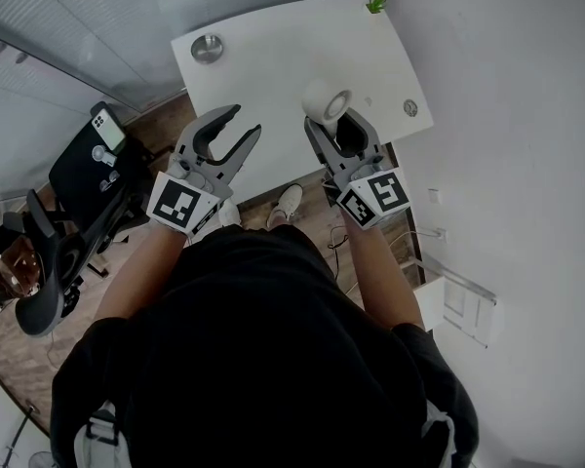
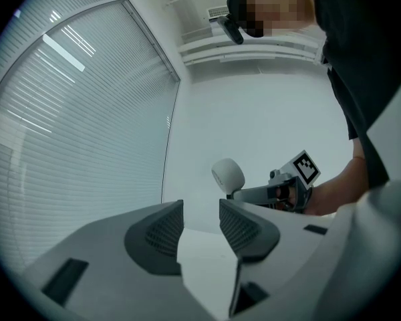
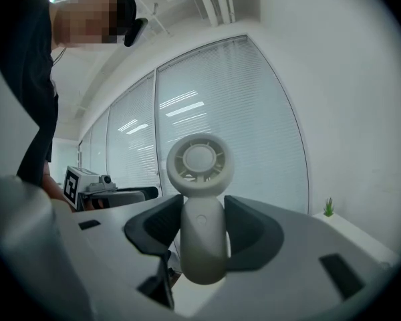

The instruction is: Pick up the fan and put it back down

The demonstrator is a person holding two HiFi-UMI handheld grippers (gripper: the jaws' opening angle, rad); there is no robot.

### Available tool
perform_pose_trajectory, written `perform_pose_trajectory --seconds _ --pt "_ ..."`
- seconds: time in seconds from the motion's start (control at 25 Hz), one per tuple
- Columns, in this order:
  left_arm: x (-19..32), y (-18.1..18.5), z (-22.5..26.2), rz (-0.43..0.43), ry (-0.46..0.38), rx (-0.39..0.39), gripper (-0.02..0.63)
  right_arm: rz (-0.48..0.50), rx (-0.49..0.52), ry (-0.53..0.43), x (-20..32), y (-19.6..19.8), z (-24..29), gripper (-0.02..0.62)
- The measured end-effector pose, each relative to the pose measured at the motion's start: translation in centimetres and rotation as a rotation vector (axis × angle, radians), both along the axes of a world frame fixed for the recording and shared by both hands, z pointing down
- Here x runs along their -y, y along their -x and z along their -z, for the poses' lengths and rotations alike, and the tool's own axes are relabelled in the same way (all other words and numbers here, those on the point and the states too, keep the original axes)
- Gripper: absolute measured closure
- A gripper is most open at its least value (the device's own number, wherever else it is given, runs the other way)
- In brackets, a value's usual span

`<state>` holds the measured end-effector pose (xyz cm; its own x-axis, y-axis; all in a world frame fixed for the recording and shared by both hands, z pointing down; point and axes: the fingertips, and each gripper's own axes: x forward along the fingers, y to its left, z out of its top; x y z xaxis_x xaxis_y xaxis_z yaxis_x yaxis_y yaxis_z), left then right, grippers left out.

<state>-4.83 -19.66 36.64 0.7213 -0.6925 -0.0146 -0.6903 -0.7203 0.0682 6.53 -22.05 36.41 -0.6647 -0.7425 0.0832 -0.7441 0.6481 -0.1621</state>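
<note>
Over the white table (image 1: pixel 273 57), in the head view, the right gripper (image 1: pixel 337 130) held a white handheld fan (image 1: pixel 324 101), the left gripper (image 1: pixel 242 125) alongside; left gripper view: jaws stood apart, empty; right gripper view: jaws clamped the fan's upright handle.

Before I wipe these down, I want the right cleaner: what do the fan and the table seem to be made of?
The fan is probably moulded plastic, off-white and matte: the handle is smooth and rounded, and the head has thin cast vanes. The table has a smooth white top with a soft sheen, perhaps laminate or painted board; the pictures leave that open.
</note>
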Motion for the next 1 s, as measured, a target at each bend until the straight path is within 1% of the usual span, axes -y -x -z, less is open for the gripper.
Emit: perform_pose_trajectory --seconds 0.2,0.4,0.52,0.68,0.92,1.0 --pt "1.5 -2.4 -0.2 0.011 0.021 0.01 0.436 0.002 -0.015 0.019 2.0 -2.7 -0.6 0.4" --pt "2.9 -5.4 -0.7 0.011 0.009 -0.009 0.431 -0.022 -0.06 0.068 4.2 -5.6 -2.5 0.4" --pt "3.8 -7.2 -1.5 0.015 0.008 -0.016 0.431 -0.041 -0.109 0.113 5.4 -7.6 -5.0 0.4" --pt "4.8 -9.2 -3.3 0.019 0.029 0.003 0.42 -0.064 -0.155 0.182 6.6 -9.7 -8.7 0.4" --pt "6.0 -11.2 -6.0 0.016 0.054 -0.002 0.417 -0.079 -0.213 0.274 7.4 -11.4 -14.3 0.4" --pt "6.2 -11.8 -6.8 0.01 0.065 0.008 0.417 -0.077 -0.239 0.304 7.5 -11.8 -16.4 0.4"
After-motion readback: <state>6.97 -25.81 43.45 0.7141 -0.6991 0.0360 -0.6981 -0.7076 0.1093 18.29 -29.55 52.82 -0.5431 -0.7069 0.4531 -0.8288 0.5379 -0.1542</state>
